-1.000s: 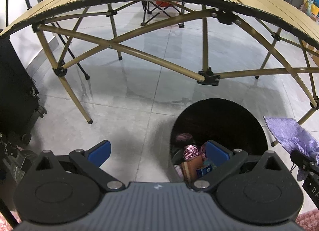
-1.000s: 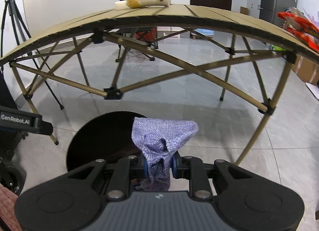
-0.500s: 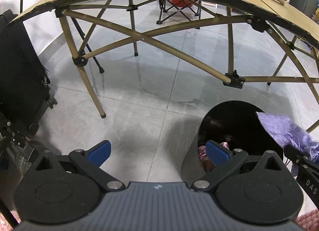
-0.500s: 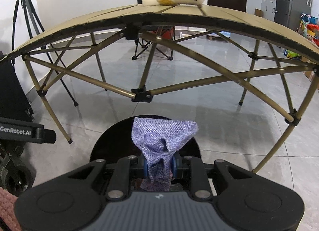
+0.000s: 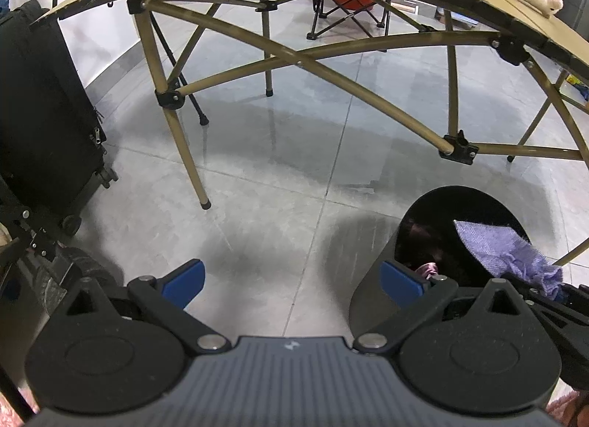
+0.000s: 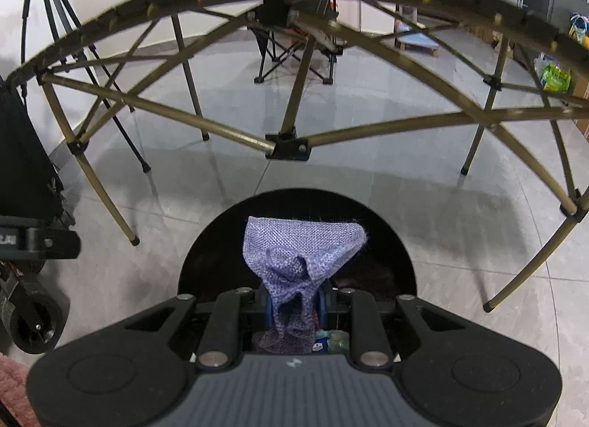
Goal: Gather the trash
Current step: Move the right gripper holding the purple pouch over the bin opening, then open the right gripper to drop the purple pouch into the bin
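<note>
While over bin (image 6: 206,243), right gripper (image 6: 294,307) down-tilted, cloth-clamped.

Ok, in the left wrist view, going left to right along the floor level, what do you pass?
Black suitcase → near table leg → black trash bin → purple cloth held over the bin's opening.
</note>
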`<state>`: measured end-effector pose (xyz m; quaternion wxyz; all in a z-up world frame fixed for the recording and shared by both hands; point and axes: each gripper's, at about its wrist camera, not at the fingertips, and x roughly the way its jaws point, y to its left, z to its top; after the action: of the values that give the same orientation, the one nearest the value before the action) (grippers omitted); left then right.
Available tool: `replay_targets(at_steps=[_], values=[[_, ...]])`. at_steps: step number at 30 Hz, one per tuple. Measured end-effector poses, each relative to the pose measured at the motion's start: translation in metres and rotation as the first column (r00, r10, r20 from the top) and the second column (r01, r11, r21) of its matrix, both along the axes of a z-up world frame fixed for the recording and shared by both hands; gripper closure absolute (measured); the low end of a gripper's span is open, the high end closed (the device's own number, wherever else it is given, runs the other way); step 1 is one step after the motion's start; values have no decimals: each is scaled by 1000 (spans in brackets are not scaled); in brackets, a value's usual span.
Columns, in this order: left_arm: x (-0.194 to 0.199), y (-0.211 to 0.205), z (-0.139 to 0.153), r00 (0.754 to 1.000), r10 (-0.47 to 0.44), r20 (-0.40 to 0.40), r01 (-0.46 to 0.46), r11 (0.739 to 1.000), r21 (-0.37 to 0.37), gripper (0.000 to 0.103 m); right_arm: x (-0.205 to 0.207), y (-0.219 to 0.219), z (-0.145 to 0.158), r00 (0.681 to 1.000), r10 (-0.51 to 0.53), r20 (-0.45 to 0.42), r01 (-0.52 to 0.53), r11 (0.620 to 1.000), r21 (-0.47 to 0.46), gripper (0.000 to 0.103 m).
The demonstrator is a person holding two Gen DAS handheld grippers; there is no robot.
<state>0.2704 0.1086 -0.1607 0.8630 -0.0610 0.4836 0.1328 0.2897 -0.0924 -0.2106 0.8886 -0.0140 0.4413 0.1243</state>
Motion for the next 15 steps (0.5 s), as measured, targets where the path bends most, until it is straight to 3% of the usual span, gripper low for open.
replay_targets(at_steps=[15], values=[[1, 7, -9, 999, 15, -29, -15, 1000, 4, 0, 13, 8, -21, 998, -13, -61, 12, 1000, -14, 83]])
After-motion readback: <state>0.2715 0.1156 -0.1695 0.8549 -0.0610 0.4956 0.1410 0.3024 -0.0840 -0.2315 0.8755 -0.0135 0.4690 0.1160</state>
